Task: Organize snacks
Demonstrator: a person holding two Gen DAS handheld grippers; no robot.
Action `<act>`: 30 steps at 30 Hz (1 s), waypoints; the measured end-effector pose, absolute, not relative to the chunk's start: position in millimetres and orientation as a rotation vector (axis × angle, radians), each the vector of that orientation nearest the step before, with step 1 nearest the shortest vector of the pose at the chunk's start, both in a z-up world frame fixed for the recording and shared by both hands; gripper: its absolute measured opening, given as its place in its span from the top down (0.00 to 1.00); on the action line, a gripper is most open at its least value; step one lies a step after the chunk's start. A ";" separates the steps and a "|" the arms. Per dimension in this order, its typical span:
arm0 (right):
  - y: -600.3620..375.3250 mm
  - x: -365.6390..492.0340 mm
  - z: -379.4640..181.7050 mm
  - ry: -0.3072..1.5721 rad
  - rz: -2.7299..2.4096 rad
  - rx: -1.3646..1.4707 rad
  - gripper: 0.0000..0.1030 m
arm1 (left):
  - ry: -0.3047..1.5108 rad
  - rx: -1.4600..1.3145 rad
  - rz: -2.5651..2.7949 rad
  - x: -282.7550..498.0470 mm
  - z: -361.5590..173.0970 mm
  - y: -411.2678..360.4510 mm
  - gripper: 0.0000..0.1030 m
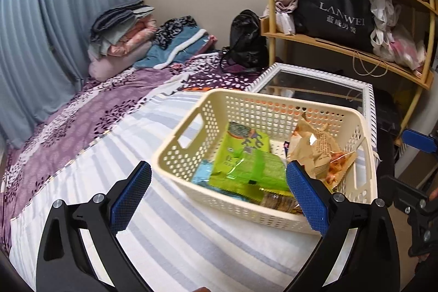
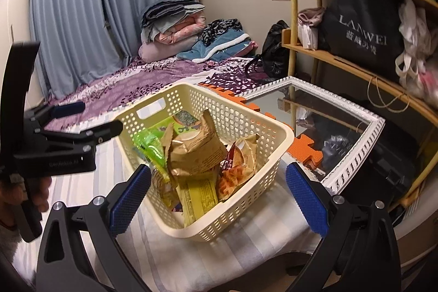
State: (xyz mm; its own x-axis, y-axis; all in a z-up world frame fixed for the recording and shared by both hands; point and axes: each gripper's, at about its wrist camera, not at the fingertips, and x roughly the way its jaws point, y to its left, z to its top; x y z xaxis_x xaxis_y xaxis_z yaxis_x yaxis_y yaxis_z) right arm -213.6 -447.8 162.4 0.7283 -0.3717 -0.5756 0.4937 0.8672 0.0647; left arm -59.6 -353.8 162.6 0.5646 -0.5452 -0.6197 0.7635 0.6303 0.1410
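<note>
The cream perforated plastic basket (image 2: 246,199) sits on the striped bed sheet (image 1: 169,231) near the bed's right edge, holding a green snack pouch (image 1: 246,168), a crumpled tan snack bag (image 2: 191,152) and an orange crisp packet (image 2: 232,179). Its long axis appears to run near-to-far, handle cut-outs on the short walls. Left tongs (image 1: 219,196) and right tongs (image 2: 219,196) stand wide apart, empty. Judged step: withdrawal; lift clear of the rim so no packet snags.

My bed (image 1: 169,231) carries a cream basket (image 1: 191,125) at two o'clock. Folded bedding (image 1: 123,43) lies at eleven o'clock.
</note>
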 end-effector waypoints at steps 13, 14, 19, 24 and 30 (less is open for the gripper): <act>-419.4 -210.3 173.7 0.583 -0.437 0.141 0.05 | 0.498 0.450 -0.719 -73.0 176.9 -331.3 0.03; -418.3 -210.4 174.3 0.582 -0.436 0.138 0.05 | 0.495 0.454 -0.718 -74.2 177.4 -330.8 0.03; -414.6 -211.2 175.9 0.584 -0.434 0.124 0.05 | 0.480 0.476 -0.710 -80.3 179.4 -332.9 0.03; -414.4 -211.7 174.5 0.590 -0.435 0.122 0.05 | 0.469 0.498 -0.712 -86.0 179.0 -336.3 0.03; -415.3 -212.1 169.3 0.601 -0.435 0.128 0.05 | 0.466 0.516 -0.737 -91.2 174.9 -341.4 0.03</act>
